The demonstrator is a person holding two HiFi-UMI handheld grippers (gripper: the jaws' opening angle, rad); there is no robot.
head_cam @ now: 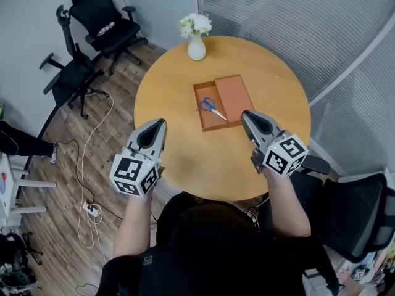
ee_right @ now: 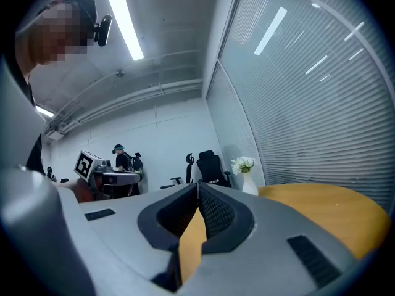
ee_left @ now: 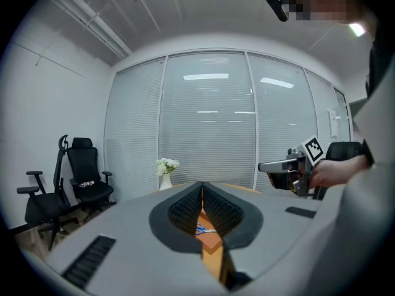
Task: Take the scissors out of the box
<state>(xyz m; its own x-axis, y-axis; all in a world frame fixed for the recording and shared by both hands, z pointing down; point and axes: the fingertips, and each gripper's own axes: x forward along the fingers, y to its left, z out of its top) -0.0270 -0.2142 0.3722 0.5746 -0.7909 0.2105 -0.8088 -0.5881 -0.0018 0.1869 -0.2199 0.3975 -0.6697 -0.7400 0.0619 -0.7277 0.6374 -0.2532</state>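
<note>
Blue-handled scissors (head_cam: pixel 212 108) lie in the wooden box (head_cam: pixel 233 95) mid-table (head_cam: pixel 185 159), handles toward 10 o'clock, blades toward 4. Both tongs hover with jaws pressed together, holding nothing. From the nearer right tongs (head_cam: pixel 247 116) the scissors sit at 10 o'clock, and from the left tongs (head_cam: pixel 159 126) at 2.

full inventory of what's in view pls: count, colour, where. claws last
table: 1, round, light wood, centre of head view
box: 1, brown, open, on the table's far half, lid flat against its right side
scissors: 1, blue handles, lying inside the box
vase: 1, white, at the table's far edge
flowers: 1 bunch, white, in the vase
office chairs: 3, black, two on the floor beyond the table's left side, one at the near right
cable: 1, white, on the wood floor at left
power strip: 1, white, at the cable's near end
left claw: 1, grey, shut, empty, over the table's near left edge
right claw: 1, grey, shut, empty, just near of the box
</note>
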